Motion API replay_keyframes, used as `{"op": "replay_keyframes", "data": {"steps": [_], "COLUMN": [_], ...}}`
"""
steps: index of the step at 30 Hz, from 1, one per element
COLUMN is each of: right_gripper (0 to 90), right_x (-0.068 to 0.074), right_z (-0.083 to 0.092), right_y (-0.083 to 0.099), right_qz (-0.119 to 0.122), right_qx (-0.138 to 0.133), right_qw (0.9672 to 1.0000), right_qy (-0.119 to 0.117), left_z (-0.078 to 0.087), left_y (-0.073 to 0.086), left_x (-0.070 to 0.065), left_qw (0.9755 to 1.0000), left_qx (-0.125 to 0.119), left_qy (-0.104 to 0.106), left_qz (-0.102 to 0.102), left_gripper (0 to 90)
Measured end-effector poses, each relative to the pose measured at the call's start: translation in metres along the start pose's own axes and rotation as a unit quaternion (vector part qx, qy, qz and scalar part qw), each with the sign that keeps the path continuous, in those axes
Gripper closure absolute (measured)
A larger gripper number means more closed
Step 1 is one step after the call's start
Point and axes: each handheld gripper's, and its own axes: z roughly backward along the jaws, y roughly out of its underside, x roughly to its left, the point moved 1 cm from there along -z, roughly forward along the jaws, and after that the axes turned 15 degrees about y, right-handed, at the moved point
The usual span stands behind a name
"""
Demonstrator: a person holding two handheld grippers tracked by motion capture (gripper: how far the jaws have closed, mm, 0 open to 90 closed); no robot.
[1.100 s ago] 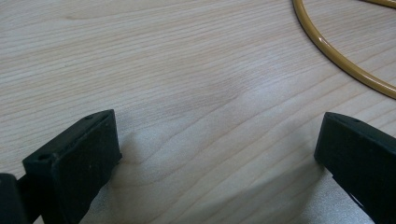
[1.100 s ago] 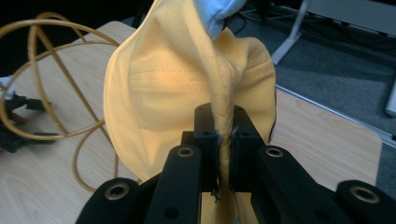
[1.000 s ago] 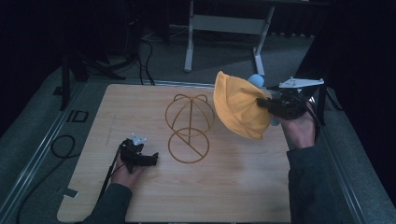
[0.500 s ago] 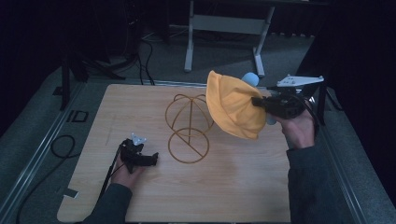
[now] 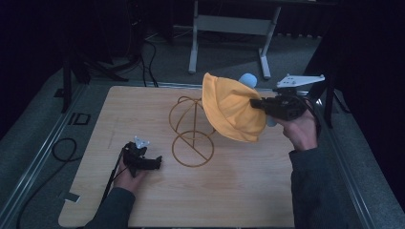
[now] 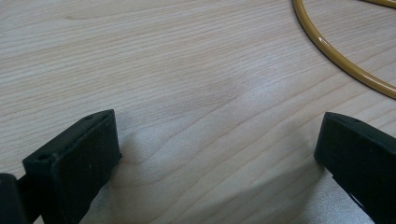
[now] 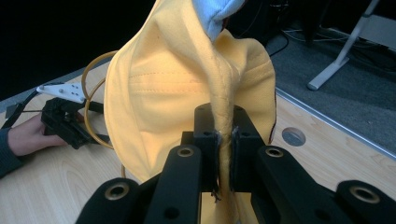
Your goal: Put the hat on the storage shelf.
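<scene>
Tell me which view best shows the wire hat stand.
The high view: the gold wire hat stand shows whole, dome and ring base. The left gripper view catches an arc of its base ring; the right gripper view shows loops behind the yellow hat.

hat above table, right of wire stand | left claw left of stand

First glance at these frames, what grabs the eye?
The yellow hat, held up in the air above the table's right side, pinched at its edge by the right gripper. Just left of it stands a gold wire stand, mid-table. The left gripper rests open on the wooden table.
</scene>
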Motion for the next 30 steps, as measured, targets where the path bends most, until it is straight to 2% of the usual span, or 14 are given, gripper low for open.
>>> {"op": "replay_keyframes", "data": {"steps": [8, 27, 30], "right_gripper": [84.5, 84.3, 84.2], "right_x": [0.006, 0.023, 0.029], "right_z": [-0.004, -0.027, -0.033], "right_y": [-0.005, -0.023, -0.028], "right_qz": [0.01, 0.043, 0.053], "right_qx": [0.001, 0.009, 0.008], "right_qw": [0.9999, 0.999, 0.9985], "right_qy": [-0.004, -0.009, -0.014], "left_z": [0.0, 0.0, 0.0], "left_y": [0.0, 0.0, 0.0], "left_x": [0.0, 0.0, 0.0], "left_qw": [1.0, 1.0, 1.0], "left_qx": [0.0, 0.0, 0.0], "left_qy": [0.0, 0.0, 0.0], "left_qz": [0.0, 0.0, 0.0], "left_gripper": [0.1, 0.1, 0.1]}}
